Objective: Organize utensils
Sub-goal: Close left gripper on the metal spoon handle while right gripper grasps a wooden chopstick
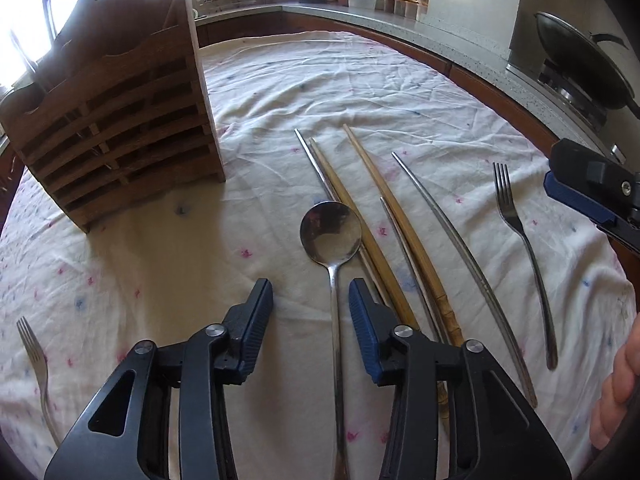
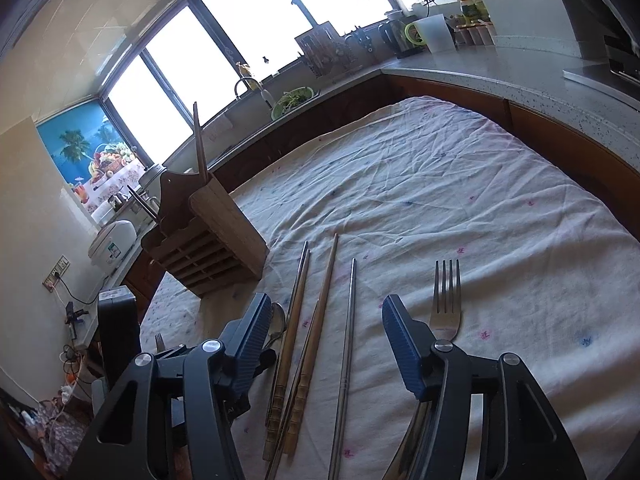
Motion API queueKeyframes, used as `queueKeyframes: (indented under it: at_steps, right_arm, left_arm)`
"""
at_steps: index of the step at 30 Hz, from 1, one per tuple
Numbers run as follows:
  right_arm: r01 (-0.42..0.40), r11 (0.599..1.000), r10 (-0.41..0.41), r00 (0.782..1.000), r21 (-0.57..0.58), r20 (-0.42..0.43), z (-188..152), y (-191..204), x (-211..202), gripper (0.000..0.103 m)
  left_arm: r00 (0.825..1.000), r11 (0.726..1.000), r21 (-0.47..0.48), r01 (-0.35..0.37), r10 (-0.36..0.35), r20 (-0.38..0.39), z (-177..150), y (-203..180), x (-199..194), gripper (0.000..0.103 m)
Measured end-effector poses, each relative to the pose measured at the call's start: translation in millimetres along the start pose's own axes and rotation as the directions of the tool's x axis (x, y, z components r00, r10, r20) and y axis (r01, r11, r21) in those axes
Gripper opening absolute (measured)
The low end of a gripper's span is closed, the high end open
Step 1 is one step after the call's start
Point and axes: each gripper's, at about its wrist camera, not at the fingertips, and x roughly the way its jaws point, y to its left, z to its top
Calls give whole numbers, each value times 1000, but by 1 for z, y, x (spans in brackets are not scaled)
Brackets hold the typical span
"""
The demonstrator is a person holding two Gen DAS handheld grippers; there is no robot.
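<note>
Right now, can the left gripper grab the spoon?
Probably yes. The left gripper is open with the spoon handle lying between its fingers, nothing on top; chopsticks crowd one side.

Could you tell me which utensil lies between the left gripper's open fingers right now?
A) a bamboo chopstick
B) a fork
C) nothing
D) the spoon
D: the spoon has its handle running between the left gripper fingers, which do not press on it.

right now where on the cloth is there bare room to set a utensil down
Free: the far stretch of the white speckled cloth beyond the utensil tips, and the patch between the brown slatted wooden holder and the round steel spoon. Crowded: the chopsticks beside the spoon.
</note>
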Motion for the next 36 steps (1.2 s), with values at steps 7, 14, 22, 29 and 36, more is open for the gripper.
queueKeyframes:
  at_steps: [7,14,22,29,36]
  right_arm:
    - [39,995,-48,995,-87,-93,4,10,37,57]
    - [77,980,-111,976,-182,-186,22,22,90,42]
    - [134,959,-194,953,-250,-233,41,26,151,27]
    - [149,954,-213,948,-259,-237,43,26,155,6]
    - [46,983,-82,976,-175,-203,44,37,115,5]
  left_arm:
    - [999,992,-117,-39,37,-26,-15,50,-12,21]
    - [999,984,-175,-16,9,-42,-15,71,-12,21]
    - [999,991,-121,-47,45,-19,-1,63,1,21]
    - [999,993,-113,-35,37,8,2,64,3,9]
    - [999,983,-177,43,-38,32,-6,80,-12,3]
